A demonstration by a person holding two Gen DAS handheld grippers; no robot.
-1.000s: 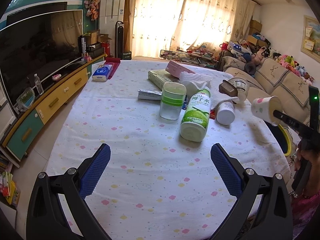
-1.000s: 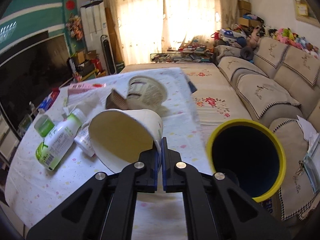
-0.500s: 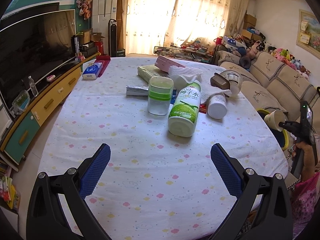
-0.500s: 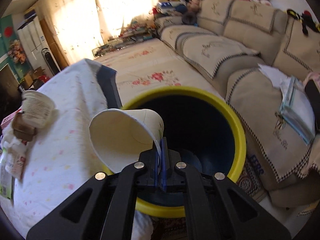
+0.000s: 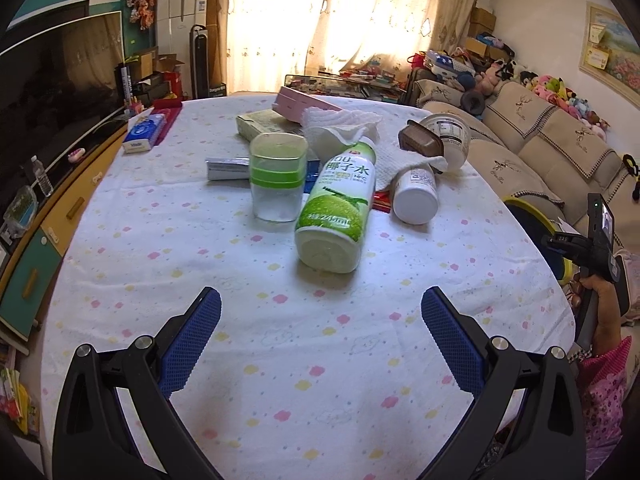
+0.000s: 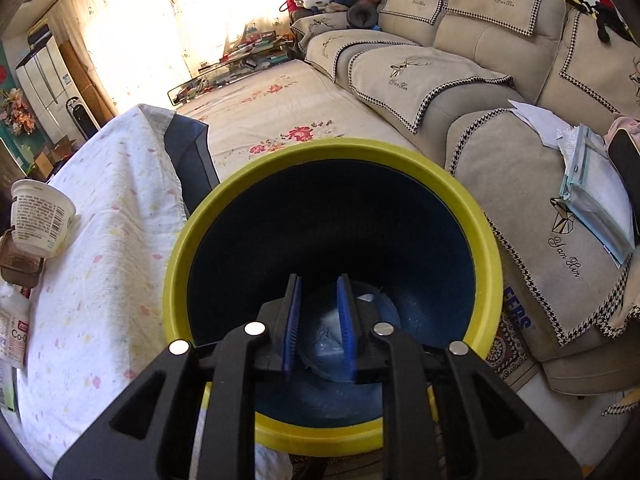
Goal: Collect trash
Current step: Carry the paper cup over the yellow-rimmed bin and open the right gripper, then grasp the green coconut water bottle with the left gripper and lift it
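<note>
Sofa-side bin [image 6: 332,152] beneath parted right claw [image 6: 319,322]

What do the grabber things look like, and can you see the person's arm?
Both grabbers are black plastic frames with silver screws. The left gripper has wide blue bumpy pads; the right gripper has the same blue pads. Seen from the left camera, the right one carries a small screen and green light. The person's hand shows a pink flowery sleeve.
</note>
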